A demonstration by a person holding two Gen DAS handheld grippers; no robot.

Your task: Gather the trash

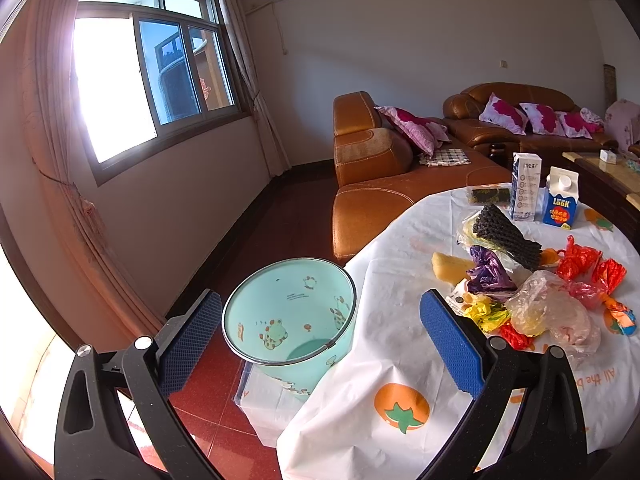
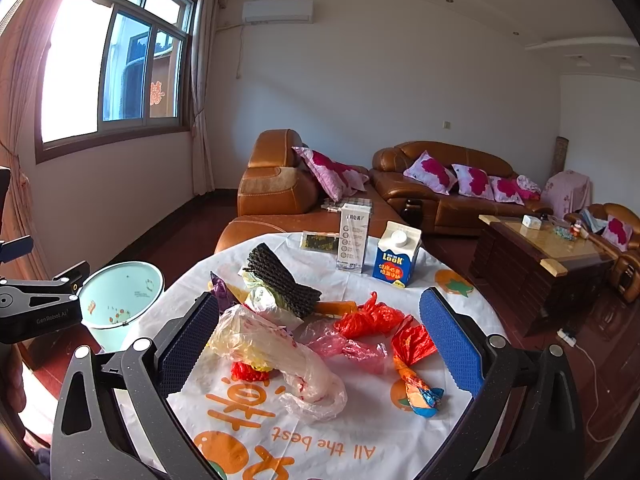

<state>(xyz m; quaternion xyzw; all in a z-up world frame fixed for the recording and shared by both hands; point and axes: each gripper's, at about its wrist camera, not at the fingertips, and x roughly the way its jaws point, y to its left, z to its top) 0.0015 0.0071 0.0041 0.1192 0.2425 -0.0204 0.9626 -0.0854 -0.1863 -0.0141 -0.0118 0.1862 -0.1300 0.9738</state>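
Observation:
A pale green bin (image 1: 288, 312) with frog prints stands on the floor at the table's left edge; it also shows in the right wrist view (image 2: 120, 300). A heap of trash lies on the white tablecloth (image 2: 360, 432): a clear plastic bag (image 2: 276, 352), red bags (image 2: 372, 318), a pink wrapper (image 2: 344, 344), a black foam net (image 2: 284, 280), a purple bag (image 1: 488, 272). My left gripper (image 1: 320, 344) is open and empty, above the bin and table edge. My right gripper (image 2: 320, 344) is open and empty, its fingers either side of the clear bag.
Two cartons, a white one (image 2: 354, 240) and a blue one (image 2: 396, 258), stand at the table's far side beside a small clear box (image 2: 320, 242). Brown sofas (image 2: 440, 184) and a wooden coffee table (image 2: 540, 252) lie beyond. The floor is red tile (image 1: 224, 400).

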